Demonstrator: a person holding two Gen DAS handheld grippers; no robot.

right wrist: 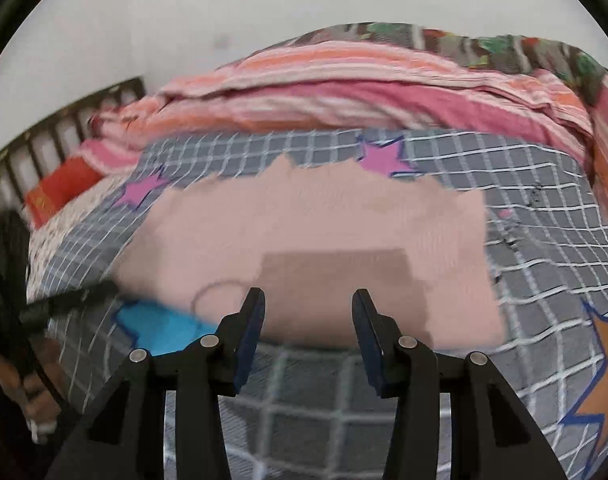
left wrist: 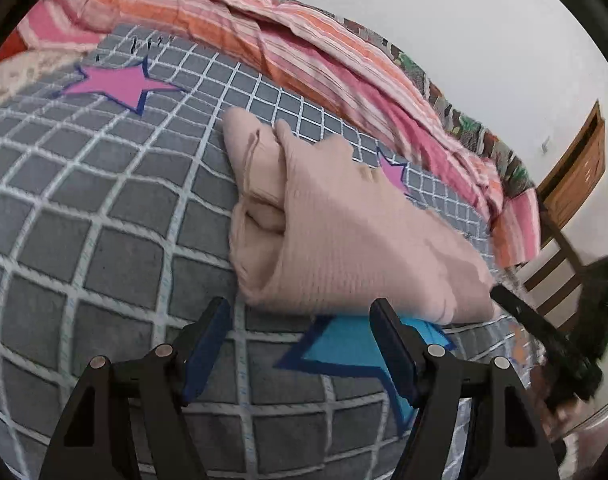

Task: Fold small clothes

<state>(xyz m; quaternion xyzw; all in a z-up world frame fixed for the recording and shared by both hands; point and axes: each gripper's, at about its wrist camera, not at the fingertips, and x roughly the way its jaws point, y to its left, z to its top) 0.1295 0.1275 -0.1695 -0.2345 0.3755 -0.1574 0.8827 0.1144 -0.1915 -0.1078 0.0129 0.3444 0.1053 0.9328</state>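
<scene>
A pale pink knit garment [left wrist: 343, 236] lies partly folded on the grey checked bedspread [left wrist: 84, 220], with bunched layers at its left end. My left gripper [left wrist: 300, 312] hovers just short of its near edge, jaws wide apart and nothing between them. In the right wrist view the same pink garment [right wrist: 304, 232] spreads wide, with a darker patch near its front. My right gripper [right wrist: 307, 304] stands open above that near edge, holding nothing. The other gripper [left wrist: 543, 336] shows blurred at the right of the left wrist view.
A striped pink and orange blanket [left wrist: 304, 48] is heaped along the far side of the bed. Stars in pink [left wrist: 120, 84], blue [right wrist: 160, 328] and orange [right wrist: 607, 368] are printed on the bedspread. A slatted bed frame [right wrist: 52, 128] and a red item [right wrist: 64, 188] sit at the left. A wooden door [left wrist: 579, 172] stands at the right.
</scene>
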